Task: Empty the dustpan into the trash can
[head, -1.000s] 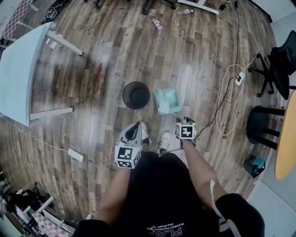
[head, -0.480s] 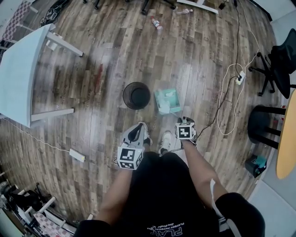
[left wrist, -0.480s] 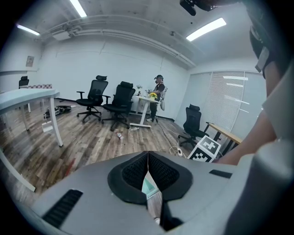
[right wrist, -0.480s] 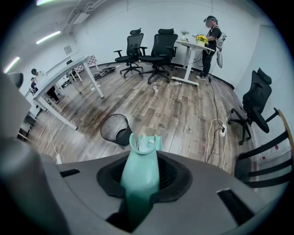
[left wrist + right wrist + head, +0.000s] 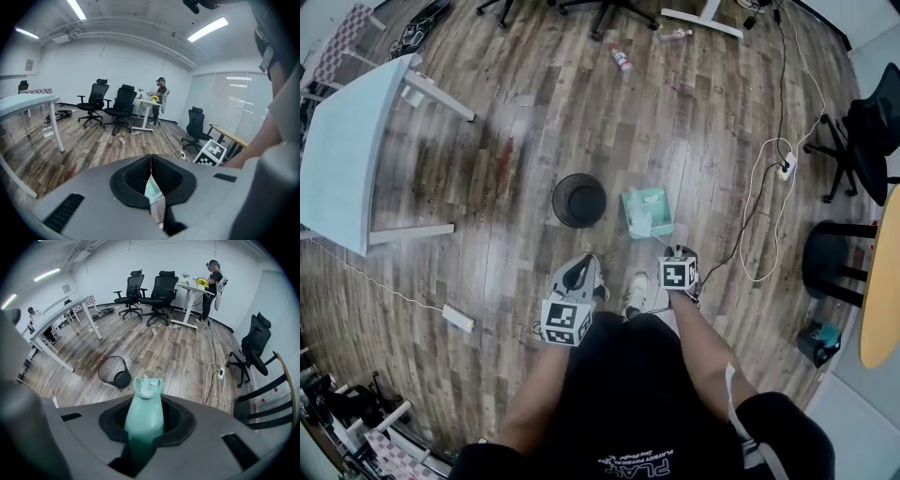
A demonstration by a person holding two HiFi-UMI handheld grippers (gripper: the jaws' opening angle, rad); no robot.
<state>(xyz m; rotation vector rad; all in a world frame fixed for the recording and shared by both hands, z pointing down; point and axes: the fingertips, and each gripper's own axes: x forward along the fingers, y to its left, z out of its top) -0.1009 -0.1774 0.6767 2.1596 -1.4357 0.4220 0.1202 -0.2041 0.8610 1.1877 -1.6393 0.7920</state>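
A teal dustpan (image 5: 647, 211) with white scraps in it lies on the wood floor, just right of a round black mesh trash can (image 5: 579, 200). My right gripper (image 5: 672, 251) points steeply down and is shut on the dustpan's handle (image 5: 144, 416); its jaws have just been closing on it. In the right gripper view the pan (image 5: 147, 386) shows past the jaws, with the trash can (image 5: 115, 372) to its left. My left gripper (image 5: 577, 274) hovers near my left shoe, its jaws (image 5: 151, 161) shut on nothing. A teal sliver of the dustpan (image 5: 153, 190) shows below them.
A white table (image 5: 342, 159) stands at the left. A white cable with a power strip (image 5: 785, 167) runs at the right, near a black stool (image 5: 834, 258) and office chair (image 5: 872, 131). A bottle (image 5: 621, 58) lies farther off. My shoes (image 5: 636, 292) stand between the grippers.
The whole head view has slid slightly, so dustpan and trash can sit a bit lower in the picture. Both grippers stay where they were.
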